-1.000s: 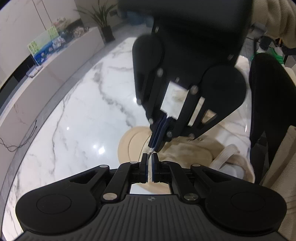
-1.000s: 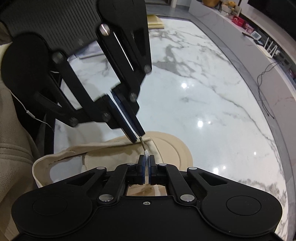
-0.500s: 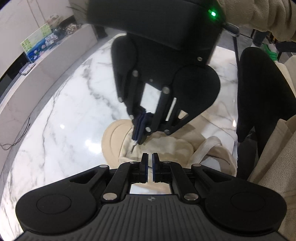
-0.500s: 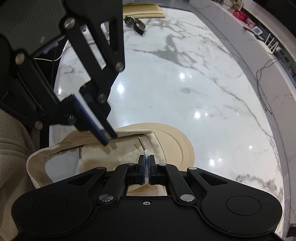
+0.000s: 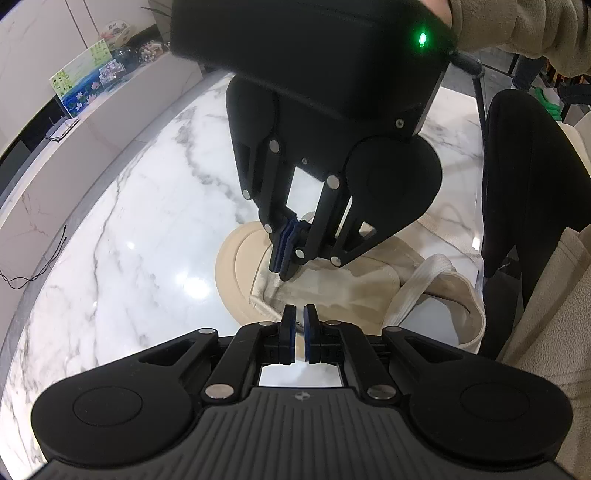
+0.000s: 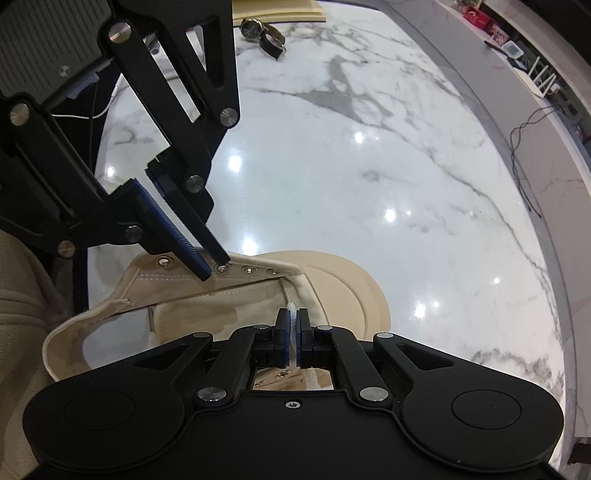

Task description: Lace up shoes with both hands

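Lace tip (image 6: 291, 308) pinched in right gripper (image 6: 292, 334) fingers.

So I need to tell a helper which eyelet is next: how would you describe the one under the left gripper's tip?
On the white marble table lies a beige canvas shoe. Along its far flap runs a row of metal eyelets. The one meant sits right at the tip of the left gripper, with three bare eyelets on the toe side and one toward the heel.

one shoe (image 6: 332, 280), two hand-held grippers, two watches (image 6: 264, 35)
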